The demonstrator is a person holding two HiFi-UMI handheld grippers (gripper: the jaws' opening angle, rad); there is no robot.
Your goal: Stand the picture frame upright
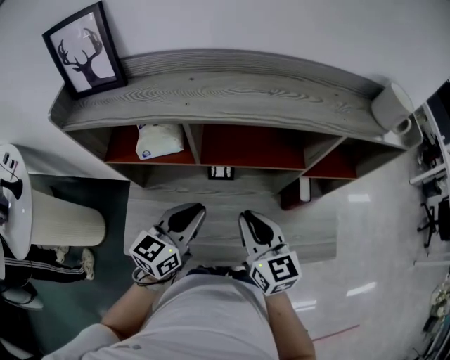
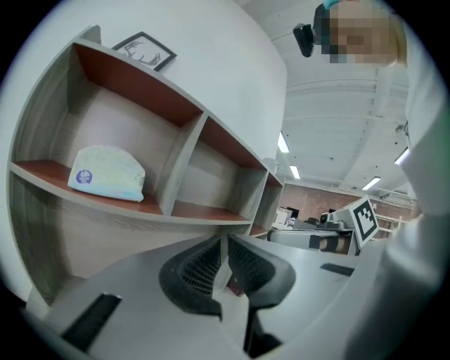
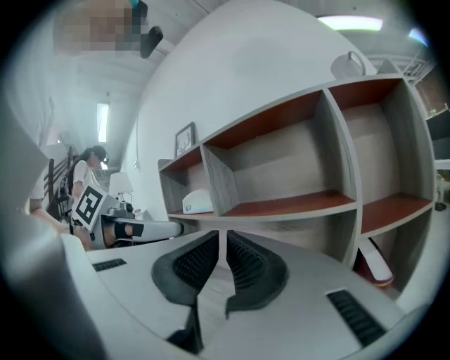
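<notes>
From the head view, the picture frame [image 1: 86, 50] stands upright at the left end of the shelf's [image 1: 232, 88] top board, its back against the white wall [image 1: 281, 21]; a white mug [image 1: 392, 107] sits at the far right end of that board; a tissue pack [image 1: 159, 140] lies in the left red-floored compartment below. The left gripper [image 1: 193, 209] and right gripper [image 1: 247, 216] hang side by side in front of the shelf, well apart from the frame.

In the left gripper view, the fingers [image 2: 200, 271] are drawn together with only a thin slit between them and nothing in it; the frame [image 2: 144, 50] shows above on the shelf top, the tissue pack [image 2: 107, 174] in its compartment.

In the right gripper view, the fingers [image 3: 246, 264] are likewise closed on nothing; the frame [image 3: 185, 138] stands far off at the shelf's other end, the mug [image 3: 349, 65] on top nearer by.
</notes>
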